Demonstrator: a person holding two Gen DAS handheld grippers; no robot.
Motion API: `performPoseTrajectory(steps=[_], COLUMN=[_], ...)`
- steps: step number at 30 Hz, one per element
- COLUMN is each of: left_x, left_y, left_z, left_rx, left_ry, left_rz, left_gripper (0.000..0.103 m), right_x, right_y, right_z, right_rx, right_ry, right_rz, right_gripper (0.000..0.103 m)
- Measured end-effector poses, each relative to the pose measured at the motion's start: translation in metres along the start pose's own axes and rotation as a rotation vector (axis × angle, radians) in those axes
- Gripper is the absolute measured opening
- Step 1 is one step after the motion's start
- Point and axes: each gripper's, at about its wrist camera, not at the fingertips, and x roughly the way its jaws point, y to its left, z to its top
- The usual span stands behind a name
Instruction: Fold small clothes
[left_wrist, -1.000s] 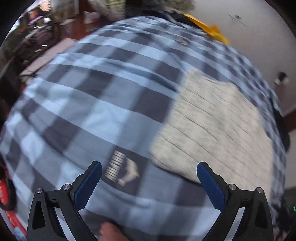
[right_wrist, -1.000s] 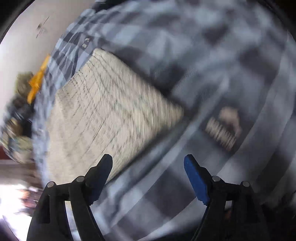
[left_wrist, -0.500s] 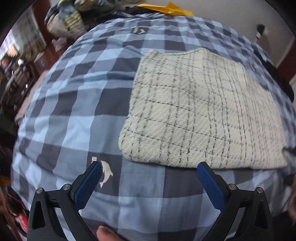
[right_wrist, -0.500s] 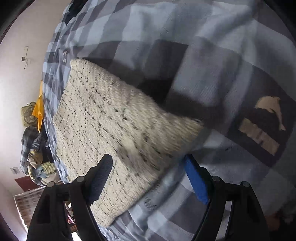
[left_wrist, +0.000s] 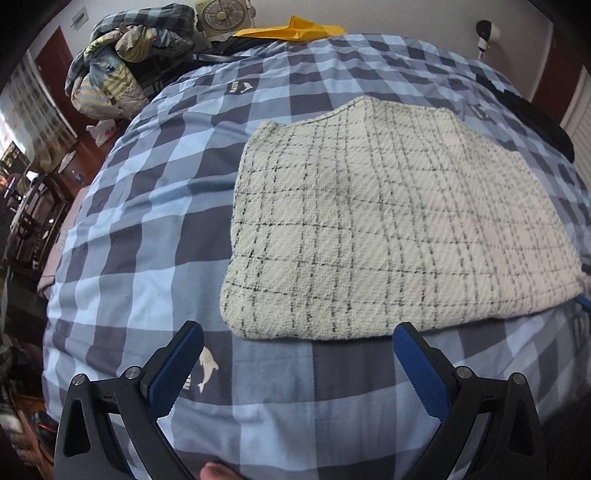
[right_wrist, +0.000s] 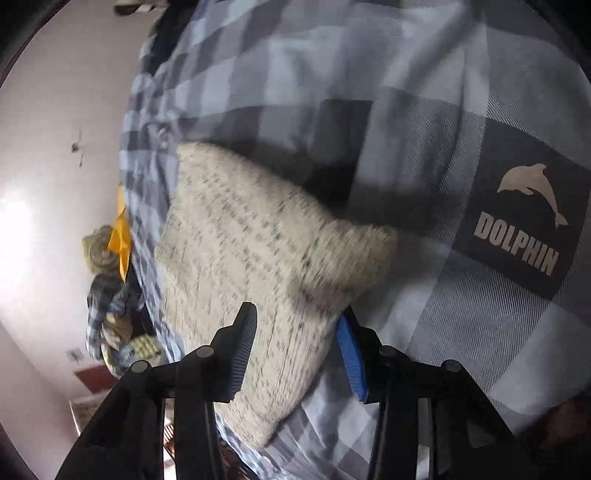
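Left wrist view shows the cloth (left_wrist: 388, 229), a cream knit with thin black checks, lying flat and already doubled on the checked bed (left_wrist: 147, 258), its near edge just beyond the left gripper (left_wrist: 295, 363). That gripper hovers with fingers (left_wrist: 177, 365) spread wide and nothing between them.

Right wrist view shows what the other cannot: the right gripper (right_wrist: 295, 354) straddles the cloth's near corner (right_wrist: 288, 332), its fingers (right_wrist: 242, 350) closing on the edge, with the fabric between them; whether the pads already press is too blurred to tell. From the left camera that gripper is all but hidden, only a sliver of blue past the cloth's right edge.

The cloth looks thick, soft and light, with a coarse weave that should grip well and not slip. It will likely sag and drape when lifted, so the two near corners seem the best hold, taking all layers at once so the fold stays aligned.
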Motion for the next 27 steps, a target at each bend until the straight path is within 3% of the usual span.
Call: performPoseTrajectory(steps=[8,14,20,23,27], left_x=[0.007,0.006,0.006,0.007,0.003], left_y=[-0.004,-0.010,-0.012,-0.007,0.008], left_z=[-0.001,0.002,0.003,0.003,0.004], left_rx=[0.018,0.031,0.043,0.024,-0.042], left_ry=[0.024,0.016,0.011,0.009,-0.023], left_rz=[0.021,0.006,0.029,0.033,0.084], left_gripper=[0.103,0.103,0.103,0.103,0.103], right_x=[0.016,0.013,0.034,0.031,0.018], right_y=[0.011,0.012,0.008,0.012,0.013], right_z=[-0.008,0.004,0.009,0.010,0.006], right_rx=[-0.054,-0.052,-0.048,-0.088,-0.095], right_ry=[0.063,-0.011,-0.008,-0.033,-0.052], right_rz=[-0.033,-0.035,-0.134,-0.147,-0.076], right_gripper=[0.040,0.040,0.040,0.016,0.010])
